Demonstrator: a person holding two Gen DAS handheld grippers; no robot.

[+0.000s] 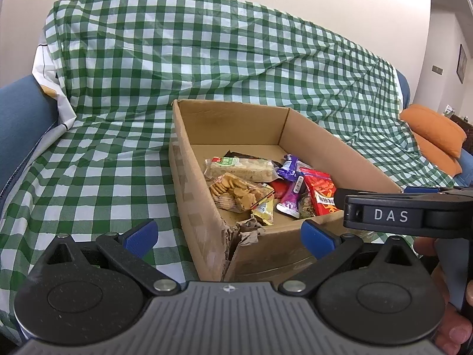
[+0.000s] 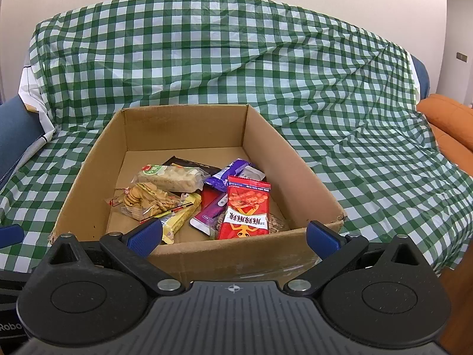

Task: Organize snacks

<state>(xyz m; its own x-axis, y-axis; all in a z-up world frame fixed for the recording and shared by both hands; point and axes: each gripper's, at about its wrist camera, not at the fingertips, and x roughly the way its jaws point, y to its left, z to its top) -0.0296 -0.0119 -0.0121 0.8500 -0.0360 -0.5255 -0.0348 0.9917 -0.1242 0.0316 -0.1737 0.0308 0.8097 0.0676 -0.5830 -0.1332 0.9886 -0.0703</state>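
Observation:
An open cardboard box (image 2: 298, 159) (image 1: 192, 183) sits on a sofa covered with a green checked cloth (image 2: 207, 59). Inside lie several snack packs: a red packet (image 2: 246, 210) (image 1: 320, 190), a clear bag of round biscuits (image 2: 147, 199) (image 1: 236, 192), a long clear cracker pack (image 2: 171, 177) (image 1: 242, 168), purple wrappers (image 2: 229, 171) (image 1: 289, 198) and a yellow pack (image 2: 180, 219) (image 1: 263, 211). My right gripper (image 2: 235, 238) stands open just before the box's near wall, holding nothing. My left gripper (image 1: 229, 236) is open and empty at the box's torn near corner. The right gripper's body (image 1: 408, 214) shows at the left wrist view's right edge.
An orange cushion (image 2: 449, 118) (image 1: 434, 130) lies at the sofa's right end. The blue sofa arm (image 1: 20, 112) rises at the left. A hand (image 1: 452, 310) holds the right tool. Checked cloth (image 1: 88, 171) spreads left and right of the box.

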